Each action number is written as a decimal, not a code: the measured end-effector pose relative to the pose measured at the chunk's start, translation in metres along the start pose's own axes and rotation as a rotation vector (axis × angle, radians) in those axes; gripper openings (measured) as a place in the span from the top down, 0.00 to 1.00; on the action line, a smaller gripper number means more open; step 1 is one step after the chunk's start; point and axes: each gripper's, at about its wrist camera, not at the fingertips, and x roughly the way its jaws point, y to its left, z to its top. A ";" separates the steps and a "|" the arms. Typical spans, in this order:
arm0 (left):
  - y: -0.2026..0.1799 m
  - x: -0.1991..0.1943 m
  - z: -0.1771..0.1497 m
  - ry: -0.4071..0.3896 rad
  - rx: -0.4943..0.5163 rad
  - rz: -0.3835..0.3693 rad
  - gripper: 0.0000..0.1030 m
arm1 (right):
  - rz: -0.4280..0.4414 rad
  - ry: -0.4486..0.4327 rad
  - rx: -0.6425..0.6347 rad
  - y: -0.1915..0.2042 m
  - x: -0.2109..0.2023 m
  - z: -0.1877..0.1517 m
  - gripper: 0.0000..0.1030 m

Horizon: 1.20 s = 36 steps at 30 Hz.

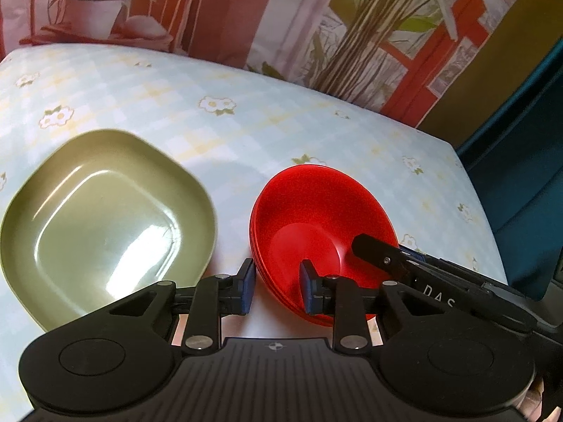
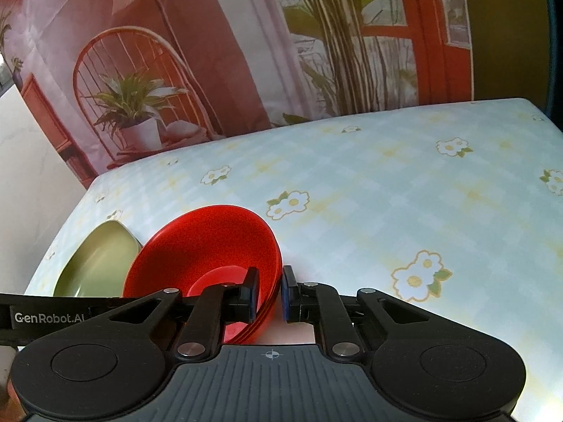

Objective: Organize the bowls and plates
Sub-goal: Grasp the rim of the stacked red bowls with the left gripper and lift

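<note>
A stack of red bowls (image 1: 316, 211) sits on the flowered tablecloth, with a green square plate (image 1: 105, 221) just to its left. My left gripper (image 1: 277, 286) straddles the stack's near rim: one pad is beside the outer wall, the other inside the bowl, and a little room still shows, so it reads as open. In the right wrist view my right gripper (image 2: 269, 292) is shut on the right rim of the red bowls (image 2: 211, 242). The green plate (image 2: 98, 263) lies behind and to their left. One of the right gripper's fingers (image 1: 380, 256) reaches over the bowls' right rim.
The table (image 2: 422, 193) carries a pale blue check cloth with daisies. A printed backdrop (image 1: 246, 17) of plants and a chair hangs along its far edge. The table's right edge drops to a dark blue surface (image 1: 520, 176). The left gripper's body (image 2: 45, 316) crosses the lower left.
</note>
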 end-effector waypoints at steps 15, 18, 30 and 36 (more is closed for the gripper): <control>-0.017 -0.027 -0.004 -0.060 0.116 -0.038 0.72 | -0.036 -0.063 -0.011 0.006 -0.039 0.009 0.89; -0.019 -0.032 -0.004 -0.084 0.129 -0.040 0.72 | -0.043 -0.075 -0.016 0.009 -0.047 0.010 0.89; -0.009 -0.056 -0.006 -0.138 0.145 -0.067 0.72 | -0.051 -0.102 -0.040 0.032 -0.068 0.013 0.88; 0.003 -0.067 -0.006 -0.169 0.135 -0.061 0.72 | -0.049 -0.099 -0.056 0.050 -0.067 0.015 0.88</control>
